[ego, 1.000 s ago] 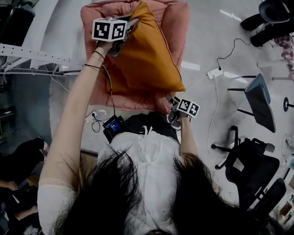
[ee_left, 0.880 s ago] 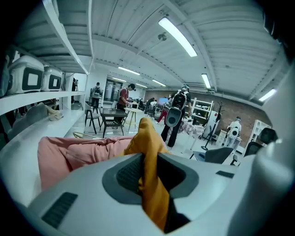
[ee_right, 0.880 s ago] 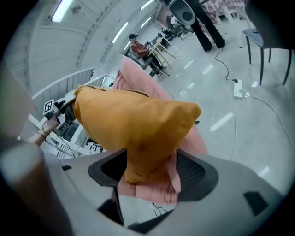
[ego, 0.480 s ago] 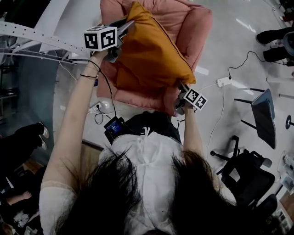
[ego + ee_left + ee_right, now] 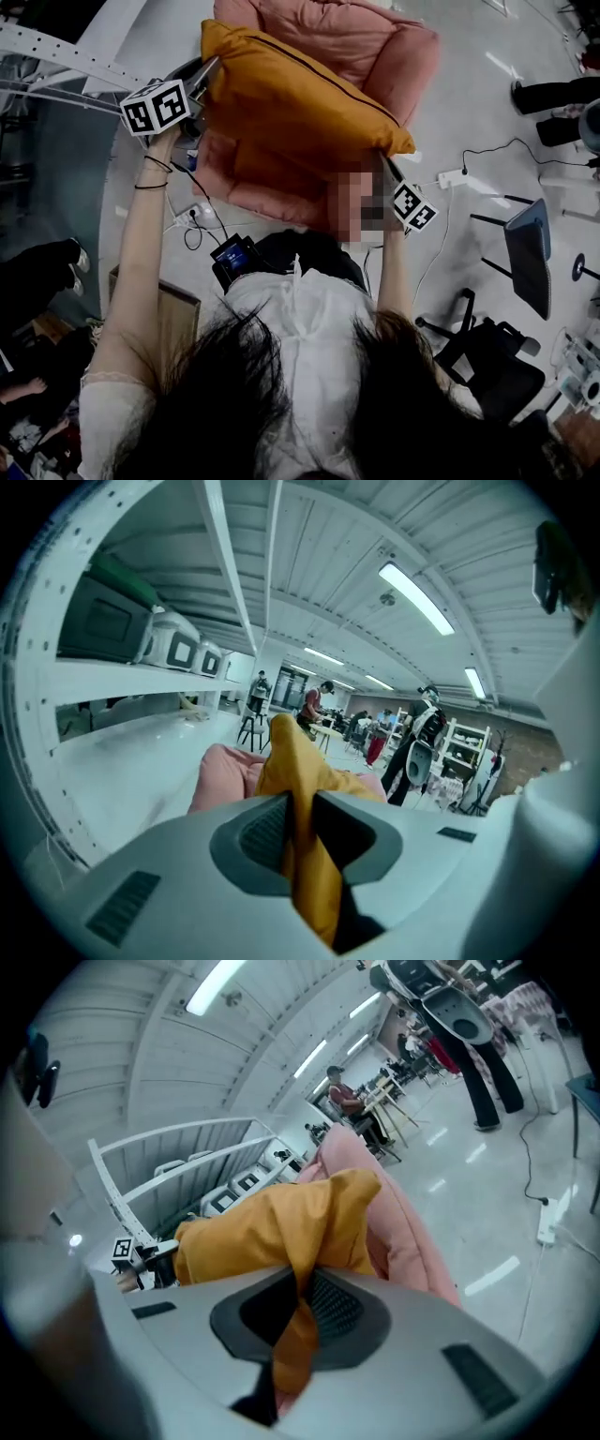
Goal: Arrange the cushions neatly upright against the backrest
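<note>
A large orange cushion (image 5: 291, 103) hangs stretched between my two grippers above the pink armchair (image 5: 375, 47). My left gripper (image 5: 208, 67) grips its upper left corner; in the left gripper view the jaws (image 5: 298, 808) have just been closing tighter on the orange fabric (image 5: 295, 761) pinched between them. My right gripper (image 5: 386, 169) holds the lower right corner, and in the right gripper view it (image 5: 302, 1312) is shut on a fold of the cushion (image 5: 272, 1227). The armchair's seat lies partly hidden under the cushion.
A white metal rack (image 5: 56, 56) stands left of the armchair. A power strip with its cable (image 5: 450, 175) lies on the floor at the right, near a dark side chair (image 5: 530, 253) and a black office chair (image 5: 497, 366). A cardboard box (image 5: 178, 319) sits at lower left.
The cushion has been lifted and swung to lie across above the armchair. The left gripper moved left with its corner. The right gripper rose and closed on the lower right corner.
</note>
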{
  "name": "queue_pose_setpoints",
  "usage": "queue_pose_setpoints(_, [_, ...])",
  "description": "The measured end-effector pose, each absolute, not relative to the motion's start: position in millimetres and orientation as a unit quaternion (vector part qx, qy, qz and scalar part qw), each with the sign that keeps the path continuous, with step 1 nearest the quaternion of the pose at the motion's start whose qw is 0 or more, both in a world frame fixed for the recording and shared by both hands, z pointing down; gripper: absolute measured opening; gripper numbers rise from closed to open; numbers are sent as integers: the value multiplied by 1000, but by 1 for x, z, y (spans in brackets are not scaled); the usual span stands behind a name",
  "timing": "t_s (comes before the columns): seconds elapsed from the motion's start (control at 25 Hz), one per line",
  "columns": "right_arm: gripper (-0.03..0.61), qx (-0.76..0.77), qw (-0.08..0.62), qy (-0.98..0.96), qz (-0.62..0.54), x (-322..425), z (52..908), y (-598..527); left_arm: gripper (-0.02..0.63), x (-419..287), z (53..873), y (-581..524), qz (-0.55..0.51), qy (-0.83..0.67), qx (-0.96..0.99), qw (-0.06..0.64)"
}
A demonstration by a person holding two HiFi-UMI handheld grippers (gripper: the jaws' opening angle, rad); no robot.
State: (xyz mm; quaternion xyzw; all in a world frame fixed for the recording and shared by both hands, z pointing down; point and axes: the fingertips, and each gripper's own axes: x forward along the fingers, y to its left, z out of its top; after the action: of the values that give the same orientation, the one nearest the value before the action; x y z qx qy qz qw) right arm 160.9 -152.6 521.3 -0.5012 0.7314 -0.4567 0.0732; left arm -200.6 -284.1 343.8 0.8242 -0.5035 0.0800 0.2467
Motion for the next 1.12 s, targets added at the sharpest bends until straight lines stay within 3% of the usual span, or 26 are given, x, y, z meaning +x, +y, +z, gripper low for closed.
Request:
queue_pose_setpoints(0.24, [48, -489, 31, 783, -383, 160, 476, -195, 84, -248, 362, -276, -12, -557, 775, 297])
queue_pose_setpoints(0.48, [48, -483, 77, 798, -353, 167, 432, -230, 80, -254, 356, -274, -44, -544, 778, 312])
queue_pose_setpoints(0.64, [48, -488, 61, 808, -324, 170, 412, -239, 78, -252, 365, -276, -46, -542, 775, 322])
queue_pose_setpoints(1.12, [48, -570, 55, 743, -346, 148, 434, -245, 75, -272, 439, -339, -60, -466, 787, 400])
